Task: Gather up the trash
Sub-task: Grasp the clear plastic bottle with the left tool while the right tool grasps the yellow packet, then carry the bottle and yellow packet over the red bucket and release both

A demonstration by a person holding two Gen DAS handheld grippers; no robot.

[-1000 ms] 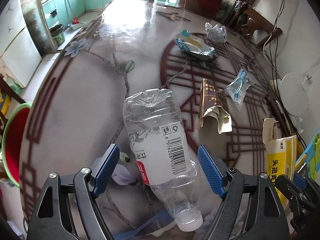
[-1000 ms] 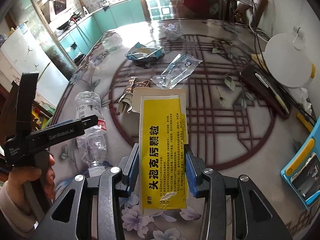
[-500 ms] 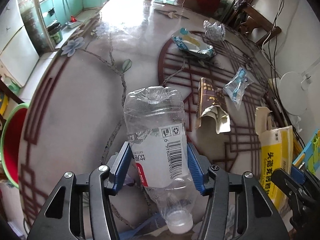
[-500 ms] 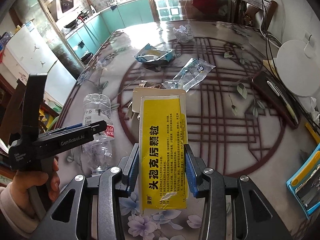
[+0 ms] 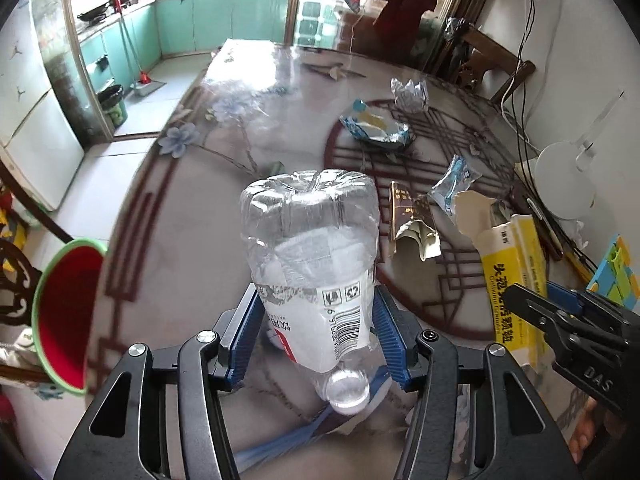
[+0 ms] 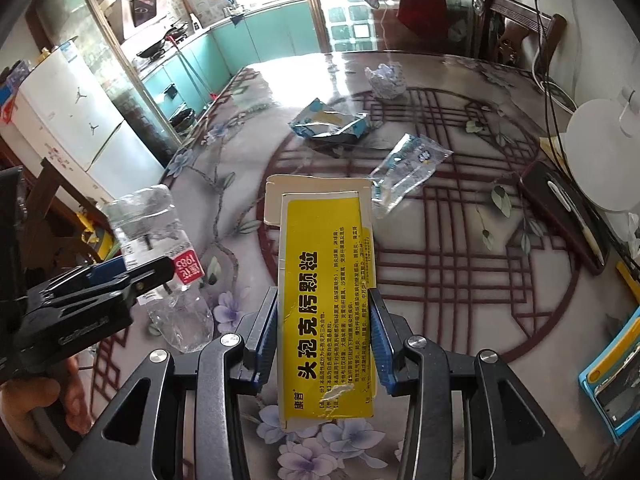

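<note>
The left gripper (image 5: 316, 334) is gripping a clear plastic bottle (image 5: 312, 256), its blue pads (image 5: 242, 336) pressing on the labelled middle from both sides; the jaws have just been closing on it. The bottle is pointing base away from the camera and cap (image 5: 347, 392) toward it, and it is hanging clear of the table (image 5: 192, 216). In the right wrist view the same bottle (image 6: 160, 264) is showing at the left, clamped in the left gripper (image 6: 132, 276), with a hand (image 6: 48, 404) partly visible beneath.

The right gripper (image 6: 324, 336) is squeezing a flattened yellow box (image 6: 326, 304) with black print, its pads (image 6: 264, 332) tight against the box's long edges, the opened flap end pointing away. In the left wrist view that box (image 5: 512, 268) is sitting at the right, with the right gripper (image 5: 560, 316) on it.

Farther out on the table more trash is lying loose: a brown torn carton (image 5: 410, 220), a clear wrapper (image 6: 408, 170), a blue and white bag (image 6: 330, 124) and a crumpled silvery wad (image 6: 386, 78) beyond it. A dark phone (image 6: 562, 212) and a white round stand (image 6: 604, 152) are sitting near the right edge. Off the left edge of the table, lower down, a bucket (image 5: 60, 312) with a green rim and red inside is standing
</note>
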